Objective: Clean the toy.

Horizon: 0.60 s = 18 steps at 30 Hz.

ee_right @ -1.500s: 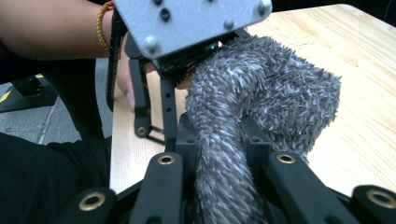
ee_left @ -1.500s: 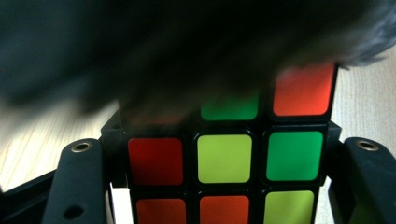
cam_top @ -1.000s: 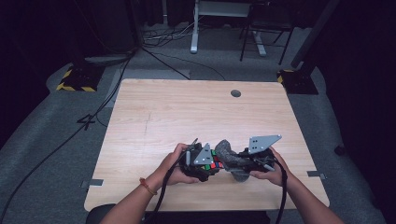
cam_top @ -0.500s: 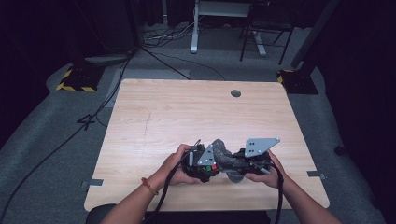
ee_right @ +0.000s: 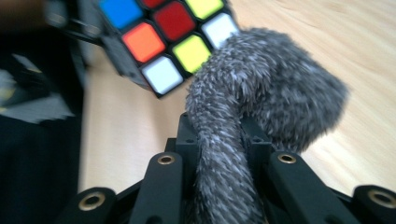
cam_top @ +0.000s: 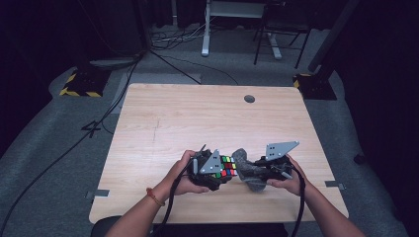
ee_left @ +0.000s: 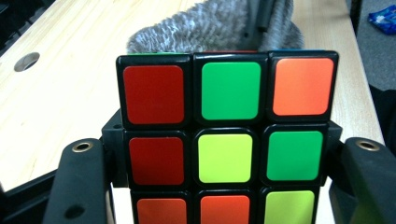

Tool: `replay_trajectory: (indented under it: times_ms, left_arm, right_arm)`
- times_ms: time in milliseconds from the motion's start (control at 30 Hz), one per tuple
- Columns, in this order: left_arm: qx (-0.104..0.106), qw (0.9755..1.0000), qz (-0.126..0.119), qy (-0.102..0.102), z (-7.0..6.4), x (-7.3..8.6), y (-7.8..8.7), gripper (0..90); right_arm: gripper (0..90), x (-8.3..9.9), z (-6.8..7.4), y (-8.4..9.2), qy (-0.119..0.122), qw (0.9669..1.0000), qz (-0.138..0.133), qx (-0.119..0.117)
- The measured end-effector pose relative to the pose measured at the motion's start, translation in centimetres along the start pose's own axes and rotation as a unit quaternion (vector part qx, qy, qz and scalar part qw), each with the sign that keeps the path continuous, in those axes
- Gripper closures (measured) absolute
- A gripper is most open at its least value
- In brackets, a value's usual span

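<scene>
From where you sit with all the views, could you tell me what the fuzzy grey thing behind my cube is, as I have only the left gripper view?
Observer: It is a fuzzy grey cloth, pinched between the jaws of the right gripper.
Operator: Thank you. Is it touching the cube?
Observer: In the right gripper view it presses against a corner of the cube, beside a white sticker.
Operator: And where are we on the table?
Observer: In the high view both grippers sit near the front edge of the wooden table, with the left gripper holding the cube.
</scene>
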State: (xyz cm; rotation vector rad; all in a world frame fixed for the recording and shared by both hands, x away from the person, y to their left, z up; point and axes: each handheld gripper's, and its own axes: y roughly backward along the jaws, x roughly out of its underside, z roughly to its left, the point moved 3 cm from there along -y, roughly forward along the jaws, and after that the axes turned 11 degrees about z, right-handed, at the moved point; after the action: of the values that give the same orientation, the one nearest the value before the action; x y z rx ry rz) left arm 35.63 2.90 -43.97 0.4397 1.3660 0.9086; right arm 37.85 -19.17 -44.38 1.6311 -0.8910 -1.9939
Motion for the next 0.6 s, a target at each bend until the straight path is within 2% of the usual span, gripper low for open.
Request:
replay_trajectory:
  times_ms: [67,100,233,333,367,433,600]
  left_arm:
    - [0.0,1.0,-0.004,-0.005,0.0,0.0,0.1,33.2]
    - [0.007,0.9999,-0.009,-0.001,0.0,0.1,0.2,33.2]
    - [0.019,0.9998,-0.009,-0.002,0.0,0.4,-0.1,32.9]
    - [0.016,0.9997,0.013,-0.009,-0.3,0.3,-0.9,32.8]
    - [0.016,0.9996,0.017,-0.012,-0.5,0.3,-1.1,32.9]
    - [0.013,0.9994,0.026,-0.017,-0.5,0.2,-1.2,32.9]
    - [0.003,0.9996,0.026,-0.013,-0.4,0.1,-1.0,33.2]
  right_arm:
    - [74.5,-0.2,0.3,0.2,0.012,0.9993,-0.022,-0.026]
    - [74.6,-0.3,0.5,0.3,0.014,0.9986,-0.033,-0.038]
    - [74.7,-0.3,0.7,0.2,0.017,0.9971,-0.051,-0.054]
    - [74.9,-0.7,0.9,0.4,0.018,0.9934,-0.085,-0.074]
    - [74.9,-1.0,1.2,0.4,0.022,0.993,-0.087,-0.076]
    - [74.9,-1.3,1.8,0.2,0.039,0.9946,-0.076,-0.059]
    - [74.8,-1.3,1.9,0.4,0.041,0.996,-0.07,-0.036]
